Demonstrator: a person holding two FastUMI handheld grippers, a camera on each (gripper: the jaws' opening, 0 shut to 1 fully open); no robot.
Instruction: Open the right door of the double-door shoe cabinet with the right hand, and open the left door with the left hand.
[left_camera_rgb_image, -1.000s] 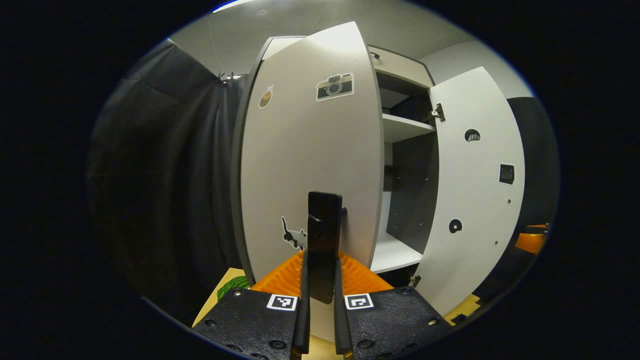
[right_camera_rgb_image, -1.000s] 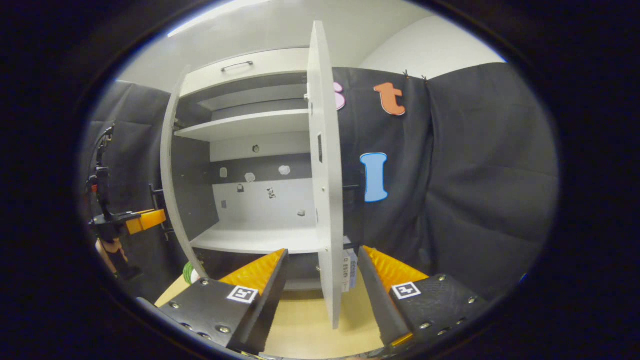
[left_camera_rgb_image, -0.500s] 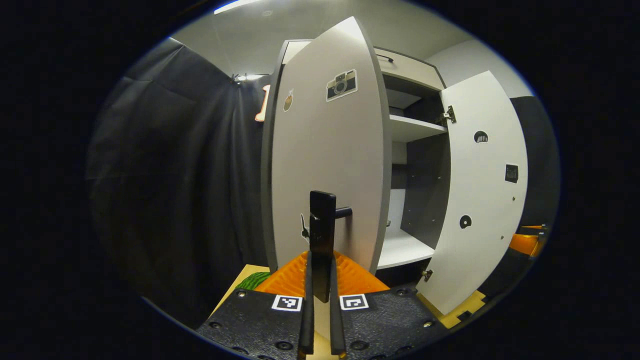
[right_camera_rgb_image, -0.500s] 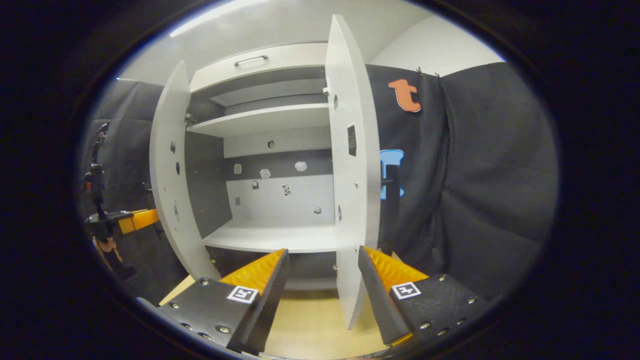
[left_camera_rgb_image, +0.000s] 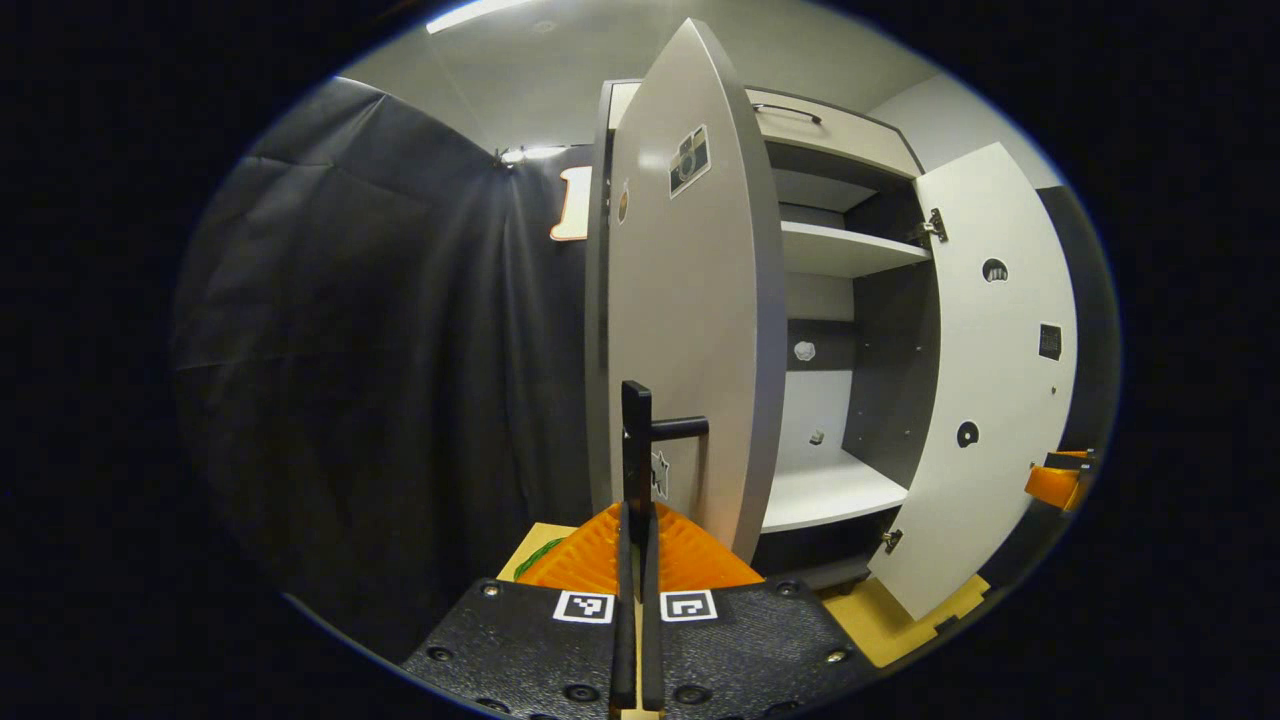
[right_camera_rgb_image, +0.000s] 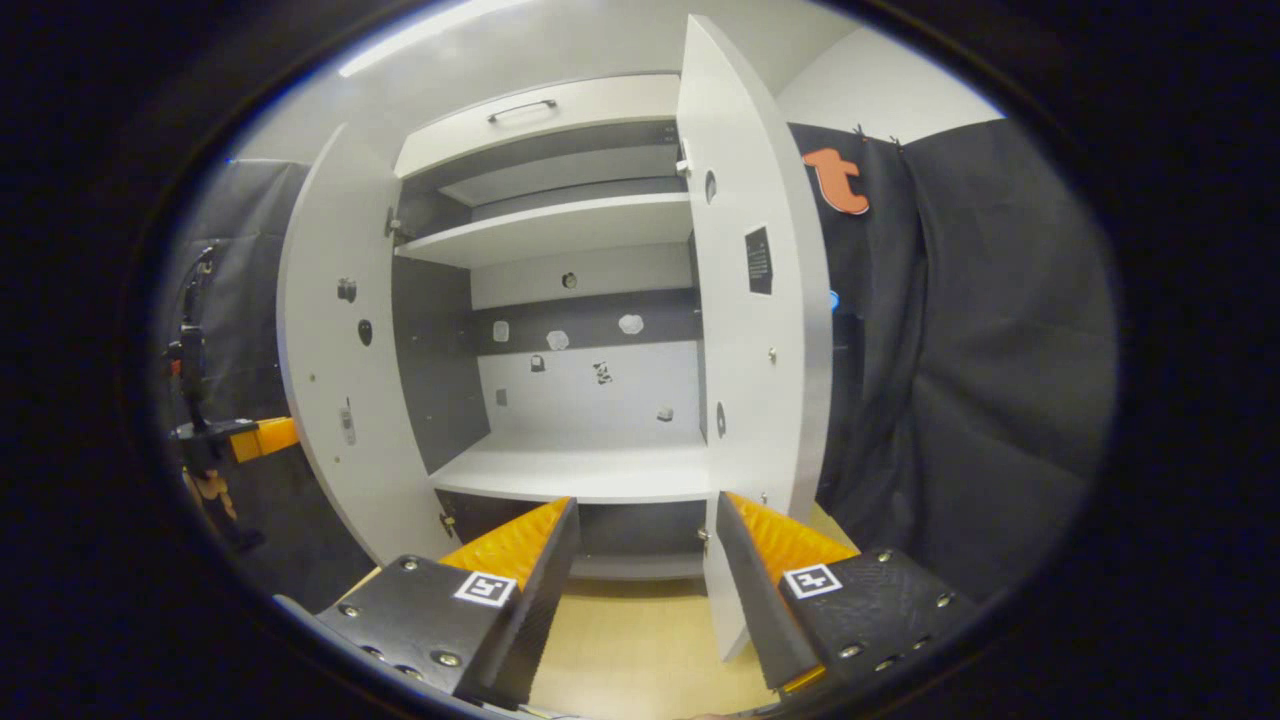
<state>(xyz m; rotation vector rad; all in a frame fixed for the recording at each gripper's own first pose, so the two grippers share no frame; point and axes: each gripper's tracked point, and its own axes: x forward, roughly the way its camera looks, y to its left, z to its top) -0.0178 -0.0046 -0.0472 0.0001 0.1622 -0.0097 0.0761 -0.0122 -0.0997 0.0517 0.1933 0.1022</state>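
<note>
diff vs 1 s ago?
The left door has swung further open, pulled by the left gripper, which stays shut on its handle. The right gripper has turned so the right door now shows its inner face rather than its edge. That gripper stays open, holding nothing, and the right door stays open.

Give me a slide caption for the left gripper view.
Left gripper clamped on the left door's handle, both shoe cabinet doors swung open.

White left door (left_camera_rgb_image: 690, 300), black handle (left_camera_rgb_image: 637, 450), dark-grey cabinet (right_camera_rgb_image: 440, 360) walls.
</note>
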